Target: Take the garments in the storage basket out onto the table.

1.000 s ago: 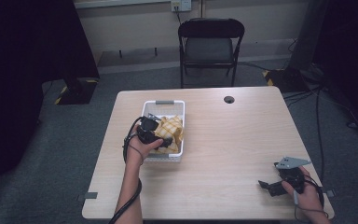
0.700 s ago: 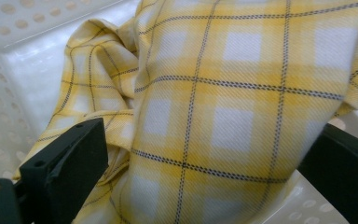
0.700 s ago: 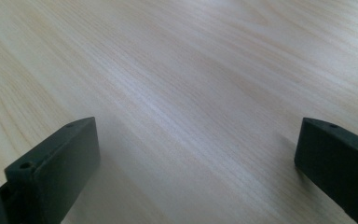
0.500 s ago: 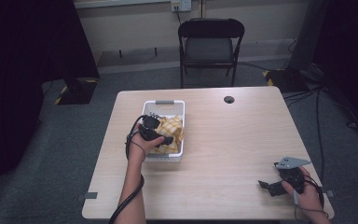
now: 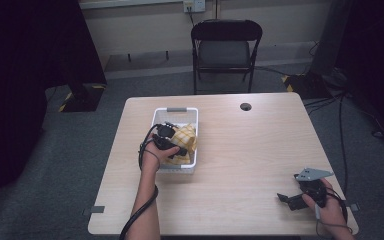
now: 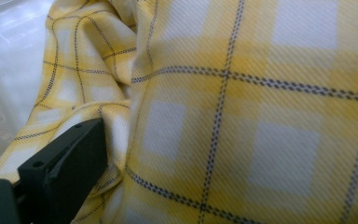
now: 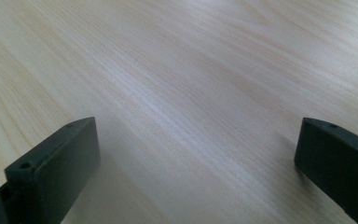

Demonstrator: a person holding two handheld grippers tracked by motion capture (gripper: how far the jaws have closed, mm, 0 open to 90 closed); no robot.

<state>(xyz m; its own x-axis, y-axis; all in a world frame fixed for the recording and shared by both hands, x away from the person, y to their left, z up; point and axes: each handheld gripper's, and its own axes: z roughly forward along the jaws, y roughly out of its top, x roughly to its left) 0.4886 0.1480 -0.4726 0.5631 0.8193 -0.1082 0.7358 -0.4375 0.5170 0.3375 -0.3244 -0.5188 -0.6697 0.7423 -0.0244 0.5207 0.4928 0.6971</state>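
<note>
the left tongs (image 5: 176, 148) are down inside the white basket (image 5: 176, 110), buried in the yellow checked cloth (image 5: 187, 138) that lies bunched in it. in the left gripper view one black jaw sits at the lower left with cloth (image 6: 242, 116) pressed up against it, while the other jaw is just out of the frame at the right edge, so the jaws stand wide with a thick fold of fabric between them: released, not yet biting. the right tongs (image 5: 294, 199) rest well apart from this, near the front right corner of the tabletop (image 5: 260, 150), their jaws spread wide over bare wood (image 7: 191, 93) and holding nothing.

the work in hand looks like taking hold of the cloth in the basket, and the risks come from how that grip lands. the fold between the jaws is loose and layered, so closing on it may catch just the top layer; a lift would then drag the cloth out in a long trailing tail, or let it slip free. the basket looks light and nothing holds it down, with the right hand far off, so a snagged cloth could tilt or pull the basket along the tabletop. the lower jaw also lies near the basket's perforated wall (image 6: 0, 84), and closing there might pinch plastic along with fabric.
</note>
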